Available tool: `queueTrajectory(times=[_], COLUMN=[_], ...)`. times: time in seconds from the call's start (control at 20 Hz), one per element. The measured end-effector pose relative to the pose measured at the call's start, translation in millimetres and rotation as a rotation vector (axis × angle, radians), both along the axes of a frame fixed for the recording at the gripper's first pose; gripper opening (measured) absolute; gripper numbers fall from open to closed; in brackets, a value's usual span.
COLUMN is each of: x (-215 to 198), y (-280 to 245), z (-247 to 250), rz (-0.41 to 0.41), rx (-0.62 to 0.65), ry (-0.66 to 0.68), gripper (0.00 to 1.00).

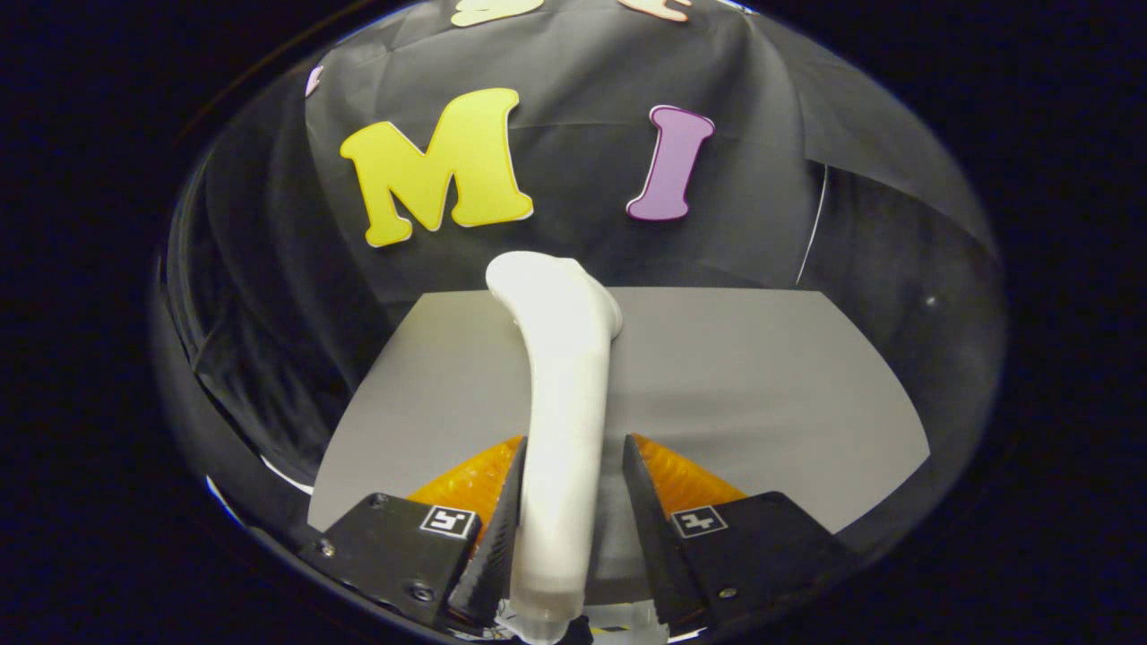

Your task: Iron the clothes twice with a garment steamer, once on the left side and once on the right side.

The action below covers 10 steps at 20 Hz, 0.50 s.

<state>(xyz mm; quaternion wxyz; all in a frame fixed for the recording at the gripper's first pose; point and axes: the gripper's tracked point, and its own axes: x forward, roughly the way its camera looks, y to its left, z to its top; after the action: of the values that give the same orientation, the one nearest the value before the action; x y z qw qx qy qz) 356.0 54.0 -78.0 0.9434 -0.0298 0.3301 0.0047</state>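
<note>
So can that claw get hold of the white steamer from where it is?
Likely yes: the white steamer sits between the open fingers of the claw, one finger about touching its handle, the other a little apart. Nothing blocks closing on it.

We are seeing the white steamer (564,403) hiding the desk (762,385) behind its handle, while its lower end is blurring between the tongs (569,502). We cannot tell whether the right finger is touching it.
</note>
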Motion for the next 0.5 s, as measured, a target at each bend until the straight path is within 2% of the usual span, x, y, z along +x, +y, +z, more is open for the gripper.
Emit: queueTrajectory(times=[0.05, 0.2, 0.5], x=[-0.5, -2.1, -4.9], y=[3.6, 3.1, 6.1], z=[-3.8, -3.6, -3.1], rz=[0.000, -0.015, -0.023], rx=[0.001, -0.020, -0.010], ry=[0.011, -0.011, -0.033], gripper=[0.63, 0.45, 0.37])
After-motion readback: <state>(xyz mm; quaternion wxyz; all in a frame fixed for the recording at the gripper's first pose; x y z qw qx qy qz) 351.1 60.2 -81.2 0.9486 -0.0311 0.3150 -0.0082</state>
